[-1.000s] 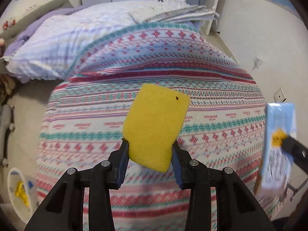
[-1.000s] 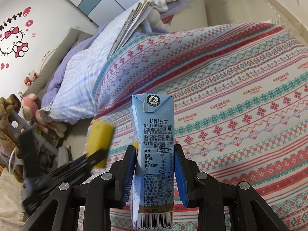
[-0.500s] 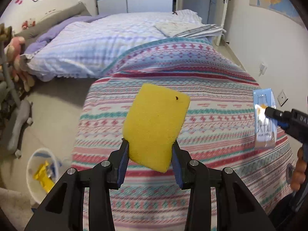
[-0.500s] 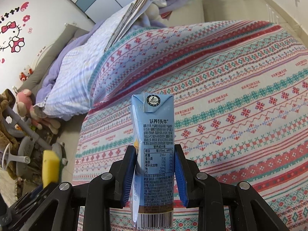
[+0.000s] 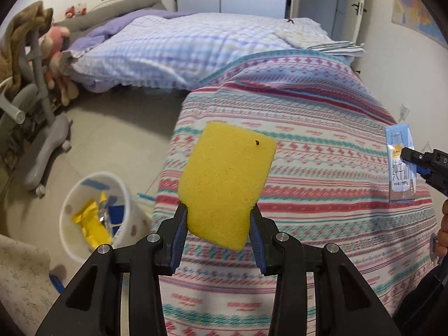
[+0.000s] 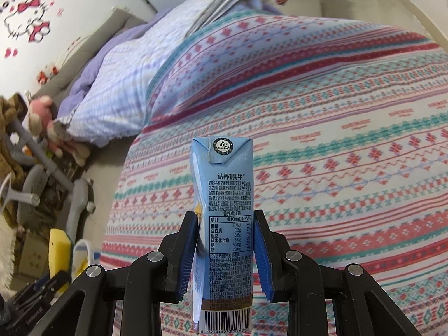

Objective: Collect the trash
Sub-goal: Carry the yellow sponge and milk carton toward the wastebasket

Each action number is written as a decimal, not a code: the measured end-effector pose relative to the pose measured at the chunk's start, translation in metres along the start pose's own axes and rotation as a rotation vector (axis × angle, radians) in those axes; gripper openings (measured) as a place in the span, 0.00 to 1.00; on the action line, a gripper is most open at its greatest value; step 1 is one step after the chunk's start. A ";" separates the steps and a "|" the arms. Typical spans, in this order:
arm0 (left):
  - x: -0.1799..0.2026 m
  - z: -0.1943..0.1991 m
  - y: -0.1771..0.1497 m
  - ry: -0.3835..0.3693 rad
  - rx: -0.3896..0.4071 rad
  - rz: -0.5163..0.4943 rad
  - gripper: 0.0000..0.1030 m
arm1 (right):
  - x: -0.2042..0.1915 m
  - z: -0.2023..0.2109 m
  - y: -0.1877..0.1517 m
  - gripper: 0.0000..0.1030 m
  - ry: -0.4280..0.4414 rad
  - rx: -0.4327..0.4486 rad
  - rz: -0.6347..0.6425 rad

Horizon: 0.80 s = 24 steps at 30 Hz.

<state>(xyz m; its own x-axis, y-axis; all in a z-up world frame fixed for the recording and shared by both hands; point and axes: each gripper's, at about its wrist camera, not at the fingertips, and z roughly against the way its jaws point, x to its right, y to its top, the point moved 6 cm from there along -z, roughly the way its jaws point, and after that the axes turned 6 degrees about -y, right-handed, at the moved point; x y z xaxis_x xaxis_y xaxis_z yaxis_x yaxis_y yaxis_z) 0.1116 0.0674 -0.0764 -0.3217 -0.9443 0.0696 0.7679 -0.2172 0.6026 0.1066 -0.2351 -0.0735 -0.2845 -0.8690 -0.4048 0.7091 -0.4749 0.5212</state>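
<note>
Two pieces of trash are carried clear of the patterned bedspread (image 5: 322, 168): the left tongs (image 5: 218, 232) pinch a yellow rectangular sponge (image 5: 226, 179), the right tongs (image 6: 225, 249) clamp a pale-blue milk carton (image 6: 228, 224) upright, likely bound for the white wastebasket (image 5: 70, 215) on the floor at eight o'clock.

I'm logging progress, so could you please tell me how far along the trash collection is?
Done: the bin on the floor already holds wrappers. In hand: the left tongs grip a sponge, the right tongs a carton, both over the bed. Left: dropping both into the bin.
</note>
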 end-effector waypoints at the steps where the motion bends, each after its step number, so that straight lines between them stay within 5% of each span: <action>1: -0.007 -0.001 -0.003 0.001 -0.003 0.010 0.41 | -0.003 -0.003 -0.003 0.34 -0.002 -0.004 0.010; 6: -0.059 -0.015 -0.015 -0.027 -0.053 0.137 0.41 | -0.021 -0.020 -0.019 0.34 -0.016 -0.046 0.061; 16: -0.246 -0.006 -0.041 -0.102 -0.081 0.656 0.42 | -0.052 -0.045 -0.041 0.34 -0.024 -0.091 0.139; 24: -0.253 -0.034 -0.060 -0.128 -0.163 0.683 0.43 | -0.082 -0.068 -0.064 0.34 0.001 -0.131 0.179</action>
<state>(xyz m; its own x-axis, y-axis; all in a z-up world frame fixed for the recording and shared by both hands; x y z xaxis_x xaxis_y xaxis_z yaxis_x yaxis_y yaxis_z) 0.1655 0.3111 -0.1577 0.2060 -0.8481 0.4881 0.8910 0.3688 0.2647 0.1283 -0.1244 -0.1246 -0.1459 -0.9377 -0.3153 0.8259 -0.2909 0.4830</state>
